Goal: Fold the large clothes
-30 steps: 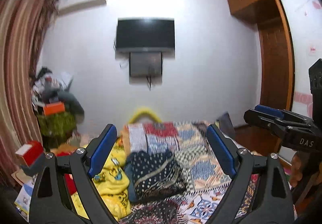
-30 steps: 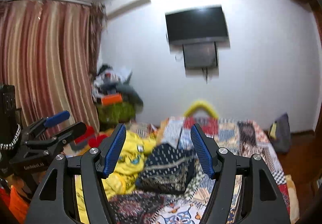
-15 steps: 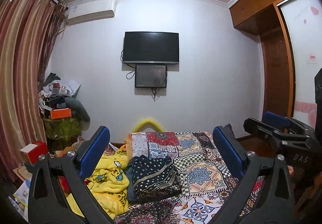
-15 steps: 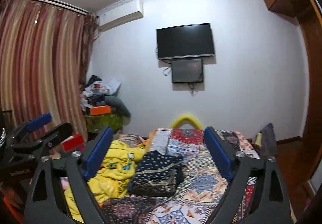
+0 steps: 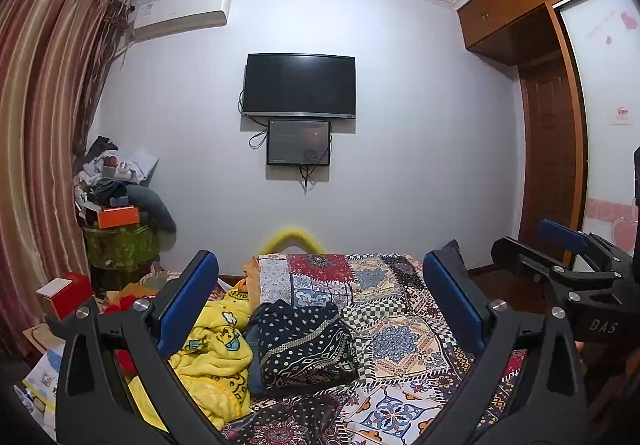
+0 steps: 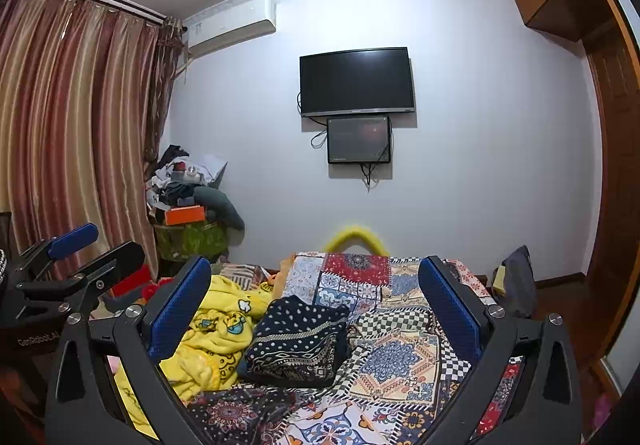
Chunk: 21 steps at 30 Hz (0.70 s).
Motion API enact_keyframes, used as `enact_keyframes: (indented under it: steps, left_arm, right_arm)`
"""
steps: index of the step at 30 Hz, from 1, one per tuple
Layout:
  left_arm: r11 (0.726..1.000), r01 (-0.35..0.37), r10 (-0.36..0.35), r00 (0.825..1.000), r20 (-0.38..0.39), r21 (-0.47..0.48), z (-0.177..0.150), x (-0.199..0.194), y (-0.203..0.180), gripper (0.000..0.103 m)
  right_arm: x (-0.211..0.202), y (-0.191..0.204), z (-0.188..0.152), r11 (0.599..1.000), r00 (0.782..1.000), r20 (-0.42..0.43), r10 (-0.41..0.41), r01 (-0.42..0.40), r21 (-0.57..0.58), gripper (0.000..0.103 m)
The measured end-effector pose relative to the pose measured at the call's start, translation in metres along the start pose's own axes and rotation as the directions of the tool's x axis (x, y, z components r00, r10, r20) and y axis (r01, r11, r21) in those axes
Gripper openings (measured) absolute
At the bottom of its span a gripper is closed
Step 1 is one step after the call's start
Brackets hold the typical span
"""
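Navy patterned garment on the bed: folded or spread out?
Folded. The navy patterned garment sits as a compact, layered bundle with stacked edges on the patchwork bedspread, beside the crumpled yellow blanket.

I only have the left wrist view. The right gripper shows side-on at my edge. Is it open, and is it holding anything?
Observer: The right gripper is open with nothing in it; in its own view the jaws stand wide apart.
Operator: What does it face?
Observer: The navy patterned garment sits roughly centred in its opening, lying on the patchwork quilt.
Operator: Is there anything right of the bed that is hidden in my view?
Observer: A dark grey bag stands at the bed's far right corner, near the wall.
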<state>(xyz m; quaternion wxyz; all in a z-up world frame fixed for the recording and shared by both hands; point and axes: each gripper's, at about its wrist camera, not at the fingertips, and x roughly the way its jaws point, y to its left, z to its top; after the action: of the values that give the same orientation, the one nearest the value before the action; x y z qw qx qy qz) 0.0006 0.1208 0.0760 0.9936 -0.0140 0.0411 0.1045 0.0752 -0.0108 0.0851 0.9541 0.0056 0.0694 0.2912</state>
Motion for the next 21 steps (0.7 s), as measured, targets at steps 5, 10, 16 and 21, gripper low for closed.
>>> enact_keyframes:
  steps: [5,10,16,21]
  left_arm:
    - [1.0,-0.003,0.003,1.0,-0.009,0.001,-0.003,0.004,0.0,0.103]
    - [1.0,-0.007,0.007,1.0,-0.019,-0.003,-0.004,0.009,0.001,0.103]
    - [1.0,-0.013,0.013,1.0,-0.025,-0.005,-0.005,0.012,0.002,0.103]
    - [1.0,-0.019,0.019,0.999,-0.026,0.004,-0.006,0.014,0.001,0.103]
  right_arm:
    - [0.0,-0.002,-0.001,1.0,1.0,-0.01,-0.003,0.003,0.006,0.103]
    - [-0.001,-0.003,-0.001,1.0,1.0,-0.014,-0.005,0.005,0.007,0.103]
    - [-0.003,-0.005,0.001,1.0,1.0,-0.012,-0.003,0.003,0.021,0.103]
    - [-0.004,-0.009,0.003,0.999,1.0,-0.017,0.002,-0.001,0.032,0.103]
